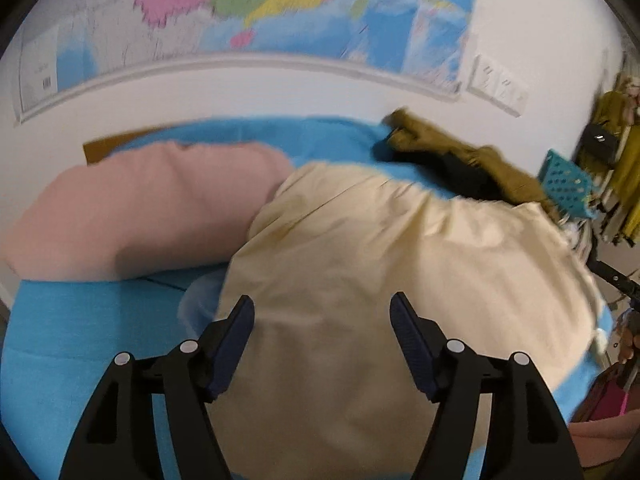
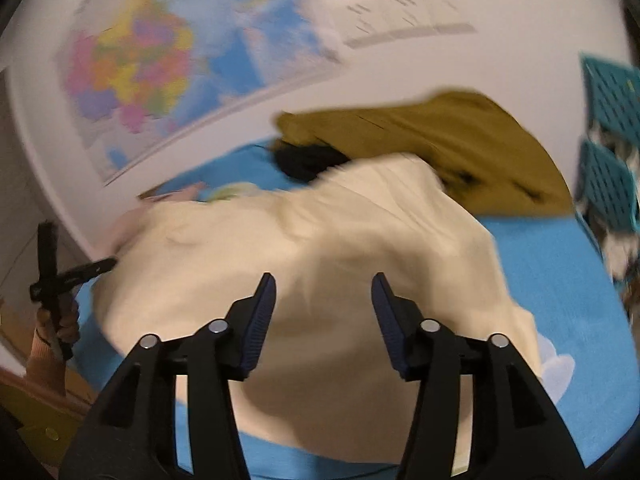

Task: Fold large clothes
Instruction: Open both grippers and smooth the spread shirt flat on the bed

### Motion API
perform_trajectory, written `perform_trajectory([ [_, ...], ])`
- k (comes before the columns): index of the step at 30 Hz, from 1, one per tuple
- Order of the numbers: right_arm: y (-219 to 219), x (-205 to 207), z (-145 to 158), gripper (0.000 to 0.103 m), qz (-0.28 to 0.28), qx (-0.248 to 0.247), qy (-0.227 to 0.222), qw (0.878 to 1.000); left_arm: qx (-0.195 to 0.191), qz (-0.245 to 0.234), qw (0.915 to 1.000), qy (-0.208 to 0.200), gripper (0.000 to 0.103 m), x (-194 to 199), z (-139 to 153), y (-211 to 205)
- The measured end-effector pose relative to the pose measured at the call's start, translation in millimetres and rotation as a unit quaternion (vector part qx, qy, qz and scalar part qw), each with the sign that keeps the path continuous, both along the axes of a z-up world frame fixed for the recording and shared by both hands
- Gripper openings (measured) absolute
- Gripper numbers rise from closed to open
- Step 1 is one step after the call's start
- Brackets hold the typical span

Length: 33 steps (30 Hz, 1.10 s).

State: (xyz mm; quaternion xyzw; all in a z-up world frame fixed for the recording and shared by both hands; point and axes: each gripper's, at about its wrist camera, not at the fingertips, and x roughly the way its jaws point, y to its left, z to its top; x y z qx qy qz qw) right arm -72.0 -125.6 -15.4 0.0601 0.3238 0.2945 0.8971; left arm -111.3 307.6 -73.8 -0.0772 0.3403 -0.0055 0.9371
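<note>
Lying rumpled and partly folded on the bright blue cloth-covered table (image 1: 80, 340): a large cream-yellow cotton garment (image 1: 380, 264), long axis running from the near edge up toward the wall, slightly slanted to the right in the left wrist view. Overlapping a pink fabric bundle (image 1: 132, 216) on the left; bordered at the far right by an olive-green crumpled garment (image 1: 472, 156) over something black. Left tongs (image 1: 322, 340) released, jaws spread above the cream cloth, nothing pinched. Right tongs (image 2: 323, 316) likewise released, hovering over the same cloth. Near hem cut off behind the tongs' frames. Motion blur throughout. Colourful wall map (image 1: 280, 4) unreadable; barcode corner illegible. Teal perforated basket (image 1: 568, 188) cropped at the right edge.
</note>
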Motion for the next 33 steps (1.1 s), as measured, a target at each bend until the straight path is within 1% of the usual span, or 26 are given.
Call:
perform_trajectory([
  [2,22,-8,7,0.053,0.036,-0.012,-0.011,0.999,0.011,-0.024,0.9995,-0.018,0.068,-10,7,-14],
  [3,32,-11,8,0.053,0.046,-0.019,-0.015,0.999,0.019,-0.036,0.9990,-0.021,0.069,-12,8,-22],
  [4,46,-11,6,0.053,0.067,-0.026,-0.014,0.997,0.022,-0.053,0.9982,-0.014,0.069,-12,5,-31],
  [5,55,-11,2,0.053,0.080,-0.028,-0.009,0.996,0.022,-0.059,0.9980,-0.009,0.069,-10,2,-36],
  [8,79,-6,-25,0.053,0.096,-0.053,0.031,0.993,0.013,-0.061,0.9979,0.019,0.069,-1,-18,-41],
  [10,82,-2,-39,0.053,0.091,-0.060,0.041,0.993,0.013,-0.056,0.9980,0.026,0.069,2,-28,-41],
  [12,78,-1,-40,0.053,0.086,-0.045,0.049,0.994,0.008,-0.051,0.9983,0.027,0.069,2,-29,-40],
  [14,77,-1,-39,0.053,0.082,-0.052,0.047,0.994,0.013,-0.044,0.9985,0.030,0.069,1,-27,-42],
  [16,77,-3,-35,0.054,0.077,-0.054,0.046,0.995,0.026,-0.039,0.9986,0.027,0.069,0,-24,-47],
  [20,73,-18,-16,0.055,0.082,-0.036,0.020,0.996,0.030,-0.032,0.9989,0.015,0.069,-8,-15,-52],
  [23,79,-29,-2,0.056,0.104,-0.028,-0.005,0.994,0.023,-0.038,0.9990,0.009,0.069,-13,-11,-55],
  [26,95,-35,2,0.056,0.135,-0.029,-0.012,0.990,0.020,-0.047,0.9987,0.005,0.069,-15,-10,-61],
  [29,110,-32,-6,0.055,0.150,-0.045,-0.004,0.988,0.016,-0.054,0.9984,0.009,0.070,-13,-14,-66],
  [31,118,-27,-18,0.055,0.155,-0.057,0.015,0.986,0.013,-0.054,0.9983,0.019,0.070,-9,-19,-67],
  [33,119,-21,-29,0.055,0.156,-0.053,0.032,0.986,0.009,-0.051,0.9983,0.028,0.070,-5,-26,-66],
])
